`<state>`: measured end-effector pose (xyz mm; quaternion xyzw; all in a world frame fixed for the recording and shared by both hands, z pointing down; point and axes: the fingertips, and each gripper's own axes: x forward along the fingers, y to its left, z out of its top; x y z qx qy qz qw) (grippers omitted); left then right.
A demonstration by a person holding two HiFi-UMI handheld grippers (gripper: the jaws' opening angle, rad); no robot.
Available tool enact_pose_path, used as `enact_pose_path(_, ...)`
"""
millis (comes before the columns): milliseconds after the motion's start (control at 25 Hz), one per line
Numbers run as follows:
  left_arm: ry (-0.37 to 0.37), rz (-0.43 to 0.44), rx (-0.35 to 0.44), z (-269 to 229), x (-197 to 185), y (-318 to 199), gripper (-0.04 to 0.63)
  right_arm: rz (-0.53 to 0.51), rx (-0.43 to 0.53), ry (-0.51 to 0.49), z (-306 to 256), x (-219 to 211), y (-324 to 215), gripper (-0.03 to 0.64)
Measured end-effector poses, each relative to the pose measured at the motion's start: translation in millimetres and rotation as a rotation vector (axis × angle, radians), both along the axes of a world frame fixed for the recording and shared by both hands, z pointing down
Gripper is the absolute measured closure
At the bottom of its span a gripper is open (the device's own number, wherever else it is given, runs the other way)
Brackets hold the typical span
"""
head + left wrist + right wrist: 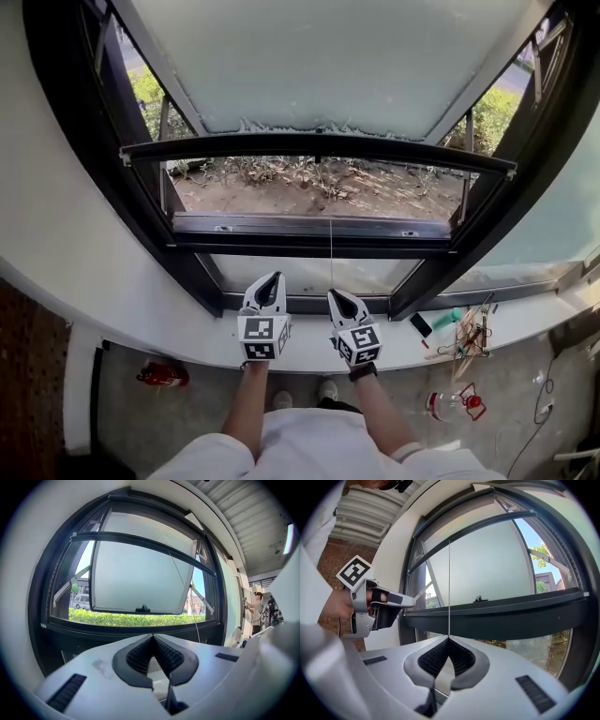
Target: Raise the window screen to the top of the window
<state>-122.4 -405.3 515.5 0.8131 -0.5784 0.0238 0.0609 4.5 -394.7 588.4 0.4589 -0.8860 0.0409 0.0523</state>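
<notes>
The window screen's black bottom rail (319, 148) spans the open window, high above the sill. It also shows in both gripper views (140, 540) (473, 527). A thin pull cord (331, 253) hangs from the rail's middle down to my right gripper (333, 293). That gripper (449, 638) is shut on the cord (449, 588), which runs taut straight up from the jaw tips. My left gripper (272, 277) is beside it to the left, over the sill, with its jaws (152, 636) closed tip to tip on nothing. The cord (183, 585) passes to its right.
The white sill (309, 352) carries a phone (421, 324) and a heap of hand tools (466, 337) at the right. A red extinguisher (161, 375) and a bottle (450, 404) lie on the floor below. The frosted pane (328, 56) is swung outward. A person (257, 611) stands far right.
</notes>
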Motion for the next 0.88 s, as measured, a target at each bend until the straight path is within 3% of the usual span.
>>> enact_pose_path(520,-0.005,0.010,0.009,-7.9,2.4,-10.1,0.594,-0.024,0.140,-0.063,-71.3,-11.6,-16.3,0.615)
enact_pose_path(880,0.015,0.034,0.073,-41.7,6.8,-20.9,0.594,-0.034,0.218,-0.102,-105.8,-16.2,-27.4,0.615)
